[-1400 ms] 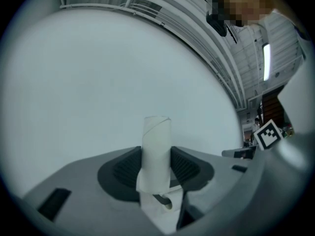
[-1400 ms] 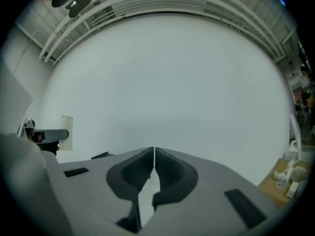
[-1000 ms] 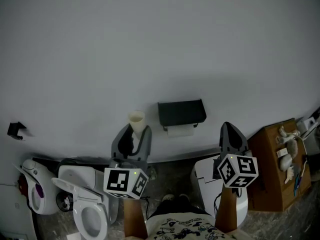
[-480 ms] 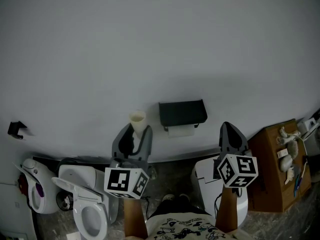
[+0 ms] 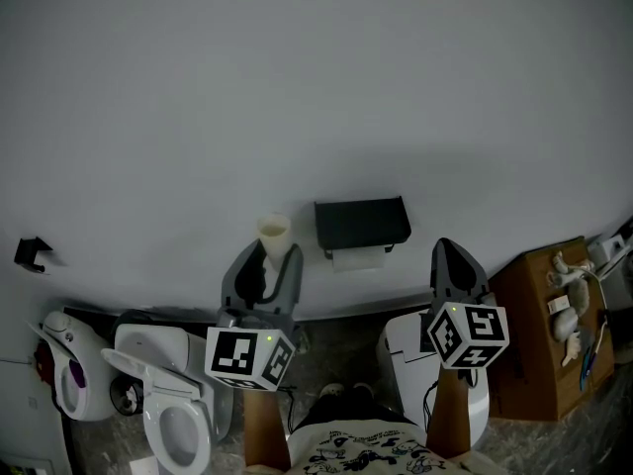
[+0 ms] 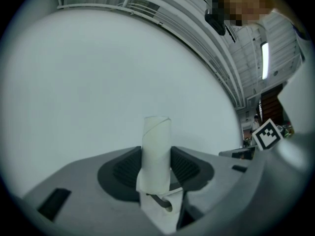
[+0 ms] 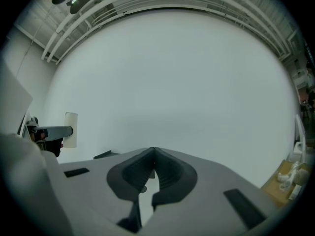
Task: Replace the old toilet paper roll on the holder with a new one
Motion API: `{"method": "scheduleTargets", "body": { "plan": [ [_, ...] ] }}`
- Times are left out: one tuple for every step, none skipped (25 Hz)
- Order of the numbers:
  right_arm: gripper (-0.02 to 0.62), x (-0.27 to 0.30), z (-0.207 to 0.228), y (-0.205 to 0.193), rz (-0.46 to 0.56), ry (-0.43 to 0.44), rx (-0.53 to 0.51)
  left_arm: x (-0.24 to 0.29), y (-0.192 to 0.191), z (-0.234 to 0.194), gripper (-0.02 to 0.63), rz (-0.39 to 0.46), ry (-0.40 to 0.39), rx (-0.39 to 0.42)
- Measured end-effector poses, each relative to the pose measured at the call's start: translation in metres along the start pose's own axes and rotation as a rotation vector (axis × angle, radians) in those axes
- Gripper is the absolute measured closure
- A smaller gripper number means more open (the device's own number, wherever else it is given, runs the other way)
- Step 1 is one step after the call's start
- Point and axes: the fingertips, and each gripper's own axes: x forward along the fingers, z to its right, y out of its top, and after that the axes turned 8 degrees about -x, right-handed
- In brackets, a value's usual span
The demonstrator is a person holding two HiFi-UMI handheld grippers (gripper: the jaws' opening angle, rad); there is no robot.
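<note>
Two tools raised, left tool (image 6: pixel 156 163) pinching cardboard tube (image 6: pixel 156 136), its base hidden, right tool (image 7: pixel 153 151) pressed together

Left gripper (image 5: pixel 267 257) clamped on a bare cardboard tube (image 5: pixel 273 233); the tube is upright and pokes above the jaws. Right gripper (image 5: pixel 450 249) jaws together, nothing in them. Black holder (image 5: pixel 361 223) on the wall (image 5: pixel 297 87) between the two, white paper (image 5: pixel 358 258) under it. Toilet (image 5: pixel 173 419) on the floor lower left, brown cabinet (image 5: pixel 529 334) lower right.
</note>
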Motion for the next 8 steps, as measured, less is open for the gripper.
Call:
{"method": "scheduleTargets", "body": {
  "plan": [
    [0.575,0.0005,-0.0011,0.0002,0.0,0.004,-0.001,0.0001,0.0002,0.0,0.419,0.001,0.0,0.0],
    [0.577,0.0008,-0.0019,0.0006,0.001,0.006,-0.002,0.0002,0.0004,-0.0001,0.419,0.001,0.0,0.0],
    [0.577,0.0009,-0.0026,0.0011,0.002,0.008,-0.004,0.0001,0.0005,-0.0003,0.419,0.002,0.0,0.001],
    [0.575,0.0009,-0.0029,0.0014,0.004,0.009,-0.005,-0.0001,0.0005,-0.0005,0.419,0.002,0.0,0.002],
    [0.577,0.0007,-0.0031,0.0017,0.005,0.008,-0.006,-0.0003,0.0005,-0.0007,0.419,0.002,0.0,0.003],
    [0.577,0.0004,-0.0031,0.0018,0.007,0.007,-0.007,-0.0004,0.0005,-0.0007,0.419,0.003,0.0,0.004],
    [0.575,0.0002,-0.0029,0.002,0.008,0.006,-0.008,-0.0005,0.0005,-0.0007,0.419,0.003,0.0,0.005],
    [0.577,0.0,-0.0028,0.0021,0.009,0.005,-0.009,-0.0005,0.0004,-0.0007,0.419,0.004,0.0,0.006]
  ]
}}
